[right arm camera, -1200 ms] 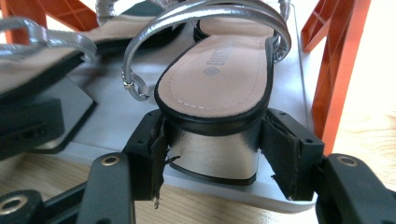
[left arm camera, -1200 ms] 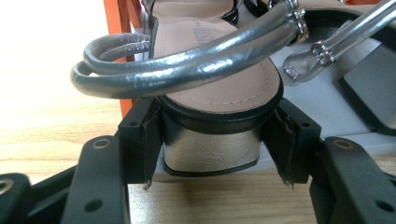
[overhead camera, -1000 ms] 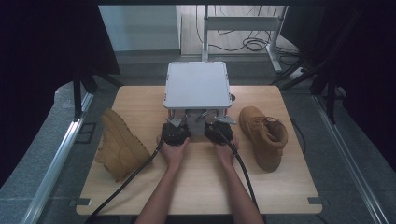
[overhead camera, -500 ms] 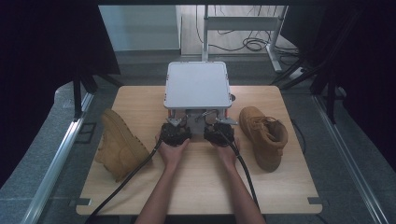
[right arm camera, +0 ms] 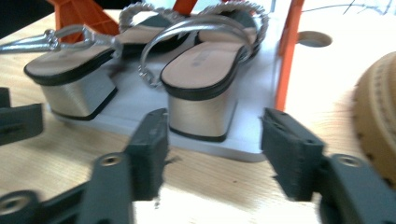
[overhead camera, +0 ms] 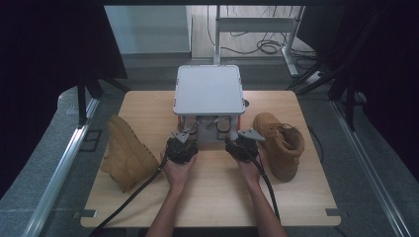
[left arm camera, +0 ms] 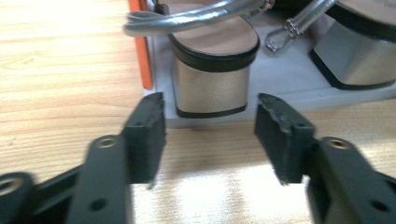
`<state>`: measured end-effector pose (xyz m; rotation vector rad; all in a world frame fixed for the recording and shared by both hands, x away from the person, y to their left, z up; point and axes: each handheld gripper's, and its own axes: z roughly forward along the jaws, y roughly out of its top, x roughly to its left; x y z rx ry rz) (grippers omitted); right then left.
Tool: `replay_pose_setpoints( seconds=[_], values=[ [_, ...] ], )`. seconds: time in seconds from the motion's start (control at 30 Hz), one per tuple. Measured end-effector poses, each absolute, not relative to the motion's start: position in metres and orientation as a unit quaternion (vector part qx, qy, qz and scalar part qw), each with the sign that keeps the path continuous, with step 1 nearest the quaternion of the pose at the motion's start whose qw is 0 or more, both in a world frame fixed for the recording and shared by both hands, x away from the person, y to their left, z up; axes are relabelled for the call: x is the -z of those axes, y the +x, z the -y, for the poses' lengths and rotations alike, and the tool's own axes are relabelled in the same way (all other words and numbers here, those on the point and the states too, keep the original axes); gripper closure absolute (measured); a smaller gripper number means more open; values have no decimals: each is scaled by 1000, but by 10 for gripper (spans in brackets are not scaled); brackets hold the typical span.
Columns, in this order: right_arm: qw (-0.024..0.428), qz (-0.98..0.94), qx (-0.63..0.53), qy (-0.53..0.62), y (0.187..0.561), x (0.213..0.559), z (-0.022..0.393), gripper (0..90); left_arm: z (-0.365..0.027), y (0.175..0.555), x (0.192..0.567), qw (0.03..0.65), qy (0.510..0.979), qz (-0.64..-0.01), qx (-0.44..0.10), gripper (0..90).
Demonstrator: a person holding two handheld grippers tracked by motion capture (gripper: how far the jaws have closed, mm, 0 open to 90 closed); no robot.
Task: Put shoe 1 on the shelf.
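Now each hand-held gripper [left arm camera: 210, 135] [right arm camera: 215, 149], jaws just closing yet apart, faces a silver sandal heel [left arm camera: 212, 88] [right arm camera: 198, 114] untouched.

Bare forearms, no sleeves. Each hand carries black tongs [overhead camera: 181, 148] [overhead camera: 242, 146] with flat square pads, round screw holes and a thick black cable [overhead camera: 129, 201].

From above the near edge, the high view looks forward and down over the whole wooden table [overhead camera: 148, 106], taking in both forearms. The left gripper view sits low and close, facing the left silver sandal [left arm camera: 212, 70] on the grey shoe rack [left arm camera: 289, 88]. The right gripper view, equally low, faces the right silver sandal [right arm camera: 205, 79]. Both gripper views share that sandal pair and the rack's bottom shelf.
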<state>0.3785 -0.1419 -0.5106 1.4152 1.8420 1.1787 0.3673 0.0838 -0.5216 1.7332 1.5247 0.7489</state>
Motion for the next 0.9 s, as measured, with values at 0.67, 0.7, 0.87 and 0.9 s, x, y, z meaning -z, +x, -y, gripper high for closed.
replay_pose_setpoints(
  seconds=[0.67,0.7,0.87,0.9],
  values=[
    [269,-686,-409,538,398,522,141,892,-95,374,518,358,648,-597,-311,876],
    [269,-687,-407,538,400,523,140,892,-96,375,518,357,648,-597,-312,879],
    [271,-686,-406,540,406,526,138,894,-98,380,517,361,645,-601,-304,889],
    [269,-686,-406,541,406,526,138,894,-98,381,517,361,645,-603,-302,889]
  ],
)
